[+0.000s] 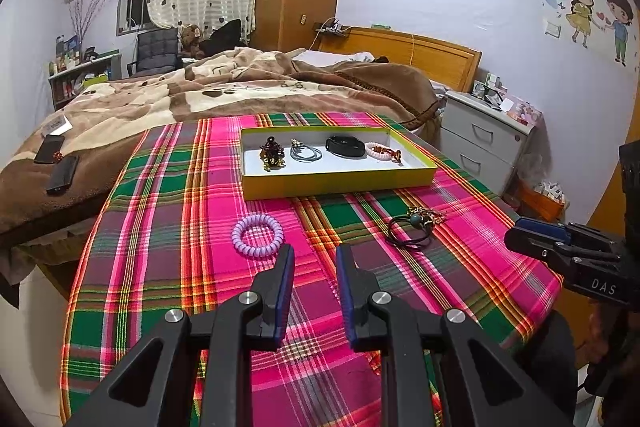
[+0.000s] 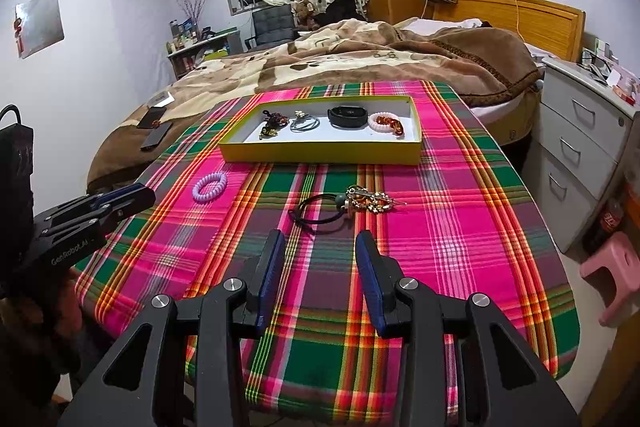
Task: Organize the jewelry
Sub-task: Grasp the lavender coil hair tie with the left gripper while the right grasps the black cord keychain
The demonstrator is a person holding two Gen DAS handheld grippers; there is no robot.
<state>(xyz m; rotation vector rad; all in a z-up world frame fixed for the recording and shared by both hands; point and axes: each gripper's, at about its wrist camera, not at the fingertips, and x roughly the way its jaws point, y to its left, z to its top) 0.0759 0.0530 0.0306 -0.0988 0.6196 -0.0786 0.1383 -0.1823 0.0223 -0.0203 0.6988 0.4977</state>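
One shallow yellow tray [image 1: 340,183] with a white floor stands on the plaid-covered table [image 1: 168,227], toward the bed side. It holds four items in a row, none stacked: a dark ornate hair clip [image 1: 272,155] at the left end, grey hair ties [image 1: 305,151] next to it, a black band [image 1: 345,146], and a pale pink bracelet with amber beads [image 1: 383,151] at the right end.

Outside the tray, on the cloth: a lilac coil hair tie [image 1: 257,235], lying alone; well apart from it, a black elastic cord [image 2: 320,214] touching a cluster of gold-toned pieces [image 2: 370,201].

The left hand-held gripper [image 1: 314,287] hangs over the table just short of the coil tie, jaws parted, nothing between them. The right hand-held gripper [image 2: 320,267] sits near the cord, jaws wide, likewise empty.
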